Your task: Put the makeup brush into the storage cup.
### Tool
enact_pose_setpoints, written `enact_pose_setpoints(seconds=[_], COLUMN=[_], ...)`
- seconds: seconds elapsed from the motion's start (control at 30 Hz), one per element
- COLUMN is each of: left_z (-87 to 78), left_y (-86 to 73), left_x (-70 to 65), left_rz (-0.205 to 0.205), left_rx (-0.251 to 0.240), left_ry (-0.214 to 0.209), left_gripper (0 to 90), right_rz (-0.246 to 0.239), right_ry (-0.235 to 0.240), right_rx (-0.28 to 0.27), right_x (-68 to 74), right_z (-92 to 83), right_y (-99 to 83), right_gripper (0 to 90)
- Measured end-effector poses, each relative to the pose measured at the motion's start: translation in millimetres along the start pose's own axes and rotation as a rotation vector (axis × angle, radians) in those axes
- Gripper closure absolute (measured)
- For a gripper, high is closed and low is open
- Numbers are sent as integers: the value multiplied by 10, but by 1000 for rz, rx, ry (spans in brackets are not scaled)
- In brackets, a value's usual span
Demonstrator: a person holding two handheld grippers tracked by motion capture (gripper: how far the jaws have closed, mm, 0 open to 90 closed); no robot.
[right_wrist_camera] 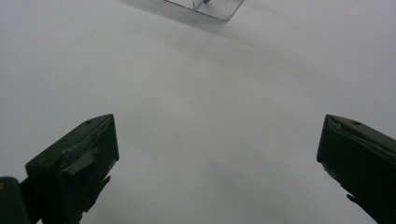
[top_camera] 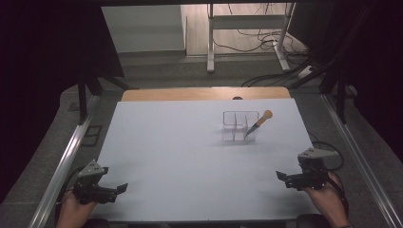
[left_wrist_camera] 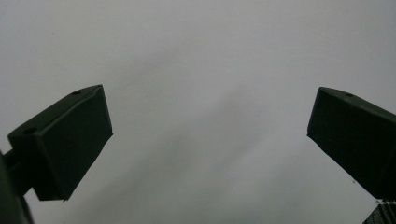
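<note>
A clear plastic organiser (top_camera: pixel 239 126) with divided compartments stands on the white table (top_camera: pixel 190 156) at the right of centre. A tool with an orange rounded handle (top_camera: pixel 263 118) leans out of its right compartment. My left gripper (top_camera: pixel 122 188) rests at the table's near left corner, jaws wide apart over bare white surface (left_wrist_camera: pixel 210 140). Near the right edge my right gripper (top_camera: pixel 280 175) is also open, nothing between its jaws. The organiser's near corner (right_wrist_camera: pixel 210 7) shows at the top of the right gripper view.
A wooden strip (top_camera: pixel 204 93) runs along the table's far edge. Metal rails (top_camera: pixel 66 156) flank the table on both sides. Beyond it stand a desk frame (top_camera: pixel 247 35) and loose cables (top_camera: pixel 266 42) on the floor.
</note>
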State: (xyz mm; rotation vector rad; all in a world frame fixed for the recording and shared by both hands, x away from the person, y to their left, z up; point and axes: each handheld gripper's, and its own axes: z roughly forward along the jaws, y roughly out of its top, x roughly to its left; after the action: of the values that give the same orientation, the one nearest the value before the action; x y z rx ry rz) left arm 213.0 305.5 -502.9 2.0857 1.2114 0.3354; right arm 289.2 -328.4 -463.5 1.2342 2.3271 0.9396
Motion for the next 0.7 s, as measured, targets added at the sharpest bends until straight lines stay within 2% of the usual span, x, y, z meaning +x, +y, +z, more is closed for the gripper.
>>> enact_pose_setpoints(seconds=[0.7], left_z=[9], left_y=[1], left_x=[0], left_rz=[4], left_rx=[4], left_ry=[2], left_gripper=[3], right_rz=[22], right_ry=[-41], right_rx=[26], right_x=[-29], right_z=[-119], right_y=[-196], right_gripper=[0])
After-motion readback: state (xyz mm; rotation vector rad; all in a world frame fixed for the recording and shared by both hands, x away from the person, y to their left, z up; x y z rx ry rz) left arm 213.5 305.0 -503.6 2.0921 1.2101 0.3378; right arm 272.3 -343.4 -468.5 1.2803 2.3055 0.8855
